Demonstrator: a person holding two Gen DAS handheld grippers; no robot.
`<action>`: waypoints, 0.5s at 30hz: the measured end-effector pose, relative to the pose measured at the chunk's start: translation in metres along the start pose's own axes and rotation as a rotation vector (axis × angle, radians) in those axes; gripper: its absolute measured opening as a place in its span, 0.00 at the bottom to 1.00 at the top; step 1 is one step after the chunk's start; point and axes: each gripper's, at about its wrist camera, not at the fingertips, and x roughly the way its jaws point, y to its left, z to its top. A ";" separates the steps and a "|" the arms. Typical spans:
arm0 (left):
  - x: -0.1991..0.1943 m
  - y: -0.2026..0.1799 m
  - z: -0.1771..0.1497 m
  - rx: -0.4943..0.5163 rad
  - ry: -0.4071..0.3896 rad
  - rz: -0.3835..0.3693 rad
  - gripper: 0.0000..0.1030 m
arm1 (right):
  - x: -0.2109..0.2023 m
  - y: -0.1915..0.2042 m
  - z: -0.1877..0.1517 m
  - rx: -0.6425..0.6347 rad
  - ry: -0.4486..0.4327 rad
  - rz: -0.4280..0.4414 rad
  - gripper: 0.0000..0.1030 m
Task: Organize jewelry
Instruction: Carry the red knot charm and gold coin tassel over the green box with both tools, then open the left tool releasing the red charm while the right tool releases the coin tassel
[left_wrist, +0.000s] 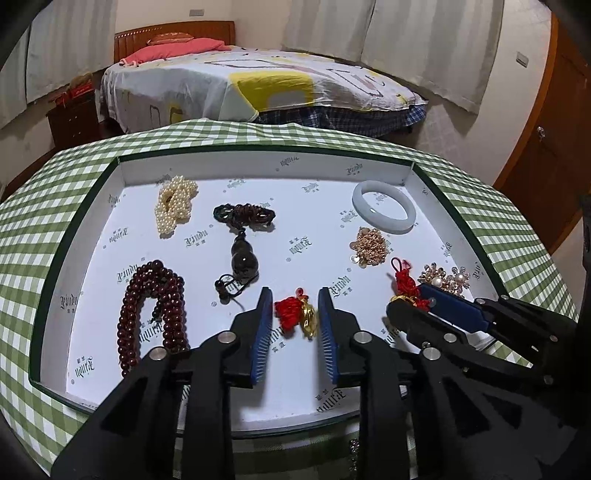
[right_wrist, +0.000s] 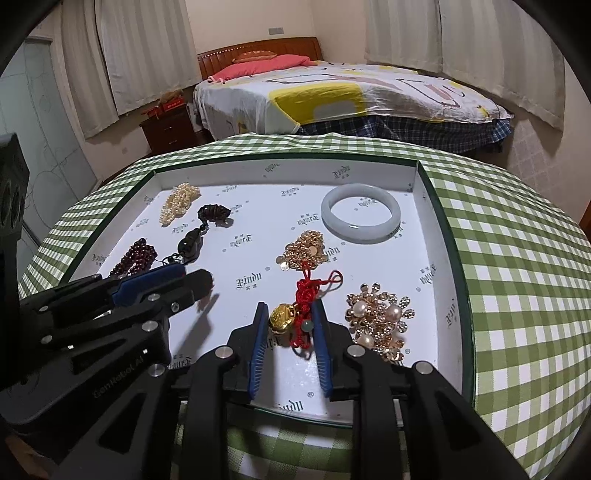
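Both grippers spread: left gripper (left_wrist: 295, 317) straddles red-gold charm (left_wrist: 297, 316) lower centre; right gripper (right_wrist: 288, 325) straddles another charm (right_wrist: 291, 317).

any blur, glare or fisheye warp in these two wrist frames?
Left wrist: the red-and-gold charm between the fingers is motion-smeared; the beads are sharp. The tray rim bows hard, corners vignette black. Right wrist: same barrel warp; the charm is sharper, the bangle shows a soft highlight, and the left gripper casts a blurred shadow on the tray floor.
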 end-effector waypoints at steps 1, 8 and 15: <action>0.000 0.001 0.000 -0.006 -0.001 -0.001 0.29 | -0.001 0.000 0.000 0.001 -0.002 -0.001 0.28; -0.004 0.006 -0.002 -0.021 -0.010 0.009 0.43 | -0.004 -0.001 -0.002 -0.004 -0.009 -0.012 0.30; -0.015 0.011 -0.002 -0.033 -0.030 0.019 0.54 | -0.011 0.000 -0.004 -0.007 -0.029 -0.025 0.32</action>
